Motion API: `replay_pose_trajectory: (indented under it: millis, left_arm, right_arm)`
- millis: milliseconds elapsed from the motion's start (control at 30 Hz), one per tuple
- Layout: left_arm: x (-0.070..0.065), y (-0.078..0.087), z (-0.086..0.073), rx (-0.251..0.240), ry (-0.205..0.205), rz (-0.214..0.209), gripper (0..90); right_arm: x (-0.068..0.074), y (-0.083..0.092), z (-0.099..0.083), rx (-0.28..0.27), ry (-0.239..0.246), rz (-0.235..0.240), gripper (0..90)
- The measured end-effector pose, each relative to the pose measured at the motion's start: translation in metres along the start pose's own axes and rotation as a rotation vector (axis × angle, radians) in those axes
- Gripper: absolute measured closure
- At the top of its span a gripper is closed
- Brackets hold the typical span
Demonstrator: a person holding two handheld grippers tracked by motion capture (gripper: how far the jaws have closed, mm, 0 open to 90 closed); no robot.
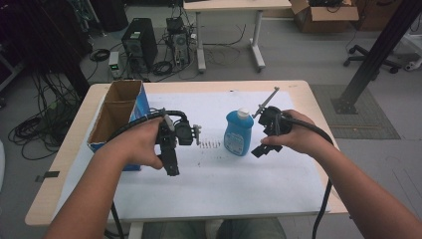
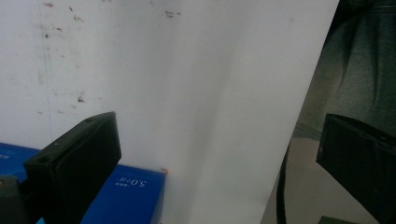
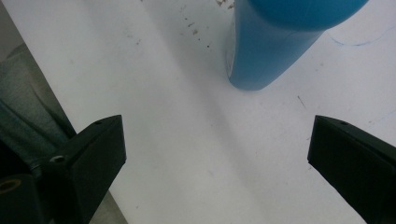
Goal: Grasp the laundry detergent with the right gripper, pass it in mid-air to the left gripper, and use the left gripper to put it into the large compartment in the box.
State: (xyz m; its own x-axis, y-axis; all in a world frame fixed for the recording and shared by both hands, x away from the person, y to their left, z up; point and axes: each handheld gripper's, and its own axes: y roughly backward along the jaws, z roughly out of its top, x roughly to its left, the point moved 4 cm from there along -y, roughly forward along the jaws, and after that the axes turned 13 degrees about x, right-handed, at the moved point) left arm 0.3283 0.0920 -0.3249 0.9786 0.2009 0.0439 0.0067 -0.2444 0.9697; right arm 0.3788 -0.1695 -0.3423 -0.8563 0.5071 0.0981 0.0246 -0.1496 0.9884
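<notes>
High view puts the blue bottle [image 1: 238, 133] upright near the middle of the white sheet [image 1: 259, 184], its white cap [image 1: 243, 113] on top, standing free with nothing touching it. Your right gripper [image 1: 261, 150] hangs just to its right, tipped down toward the near side of the table; in the right gripper view its jaws stand wide apart over bare paper, the bottle's base [image 3: 261, 60] ahead and off centre, so you would need to swing toward it before closing. That spread looks wide enough to take the bottle's body.

Your left gripper [image 1: 171, 168] sits farther left, beside the open cardboard box [image 1: 115, 110] with the blue side. Its jaws are also spread and hold nothing; the left gripper view looks down on the sheet and a corner of the blue box [image 2: 126, 196].

Small dark specks [image 1: 209, 145] dot the sheet between the left gripper and the bottle. The box's open top likely marks it as a place to put the bottle.
</notes>
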Motion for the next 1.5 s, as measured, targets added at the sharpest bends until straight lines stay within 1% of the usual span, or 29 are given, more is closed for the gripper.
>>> replay_pose_trajectory:
  millis: [133, 200, 300, 367, 500, 633, 933, 1100, 1133, 1233, 1267, 1400, 1500]
  left_arm:
    - [-0.002, -0.001, 0.000, 0.000, 0.001, -0.009, 0.2]
    - [-0.002, -0.001, 0.000, 0.000, -0.002, -0.003, 0.2]
    - [-0.003, -0.001, -0.001, 0.002, -0.001, -0.005, 0.2]
    - [-0.004, -0.002, -0.001, 0.003, -0.001, -0.004, 0.2]
    - [-0.005, -0.003, -0.001, 0.004, 0.002, -0.012, 0.2]
    - [-0.005, -0.004, -0.001, 0.008, 0.000, -0.013, 0.2]
    - [-0.006, -0.005, 0.001, 0.008, -0.003, -0.018, 0.2]
    - [-0.006, -0.004, 0.001, 0.010, -0.003, -0.019, 0.2]
    - [-0.006, -0.004, 0.001, 0.009, -0.004, -0.019, 0.2]
    - [-0.007, -0.004, 0.001, 0.012, -0.003, -0.020, 0.2]
    - [-0.007, -0.004, 0.001, 0.013, -0.003, -0.022, 0.2]
    - [-0.007, -0.004, 0.000, 0.014, -0.006, -0.019, 0.2]
    - [-0.007, -0.005, 0.000, 0.013, -0.005, -0.020, 0.2]
  right_arm:
    - [-0.004, -0.005, -0.001, -0.028, -0.001, 0.008, 4.4]
    - [-0.006, -0.007, -0.001, -0.042, -0.003, 0.010, 4.4]
    - [-0.009, -0.010, -0.002, -0.054, -0.003, 0.012, 4.5]
    - [-0.010, -0.011, -0.002, -0.065, -0.011, 0.014, 4.4]
    - [-0.014, -0.014, -0.003, -0.100, -0.007, 0.012, 4.4]
    - [-0.017, -0.017, -0.003, -0.121, -0.003, 0.014, 4.3]
    - [-0.019, -0.024, -0.002, -0.181, 0.009, 0.024, 4.2]
    - [-0.020, -0.029, -0.002, -0.203, 0.008, 0.025, 4.1]
    - [-0.021, -0.031, -0.001, -0.206, 0.004, 0.020, 4.0]
    - [-0.022, -0.033, 0.001, -0.229, 0.002, 0.026, 4.0]
    - [-0.023, -0.034, 0.002, -0.237, -0.002, 0.022, 3.9]
    - [-0.024, -0.037, 0.004, -0.257, -0.011, 0.024, 3.9]
    - [-0.023, -0.040, 0.006, -0.259, -0.009, 0.025, 3.5]
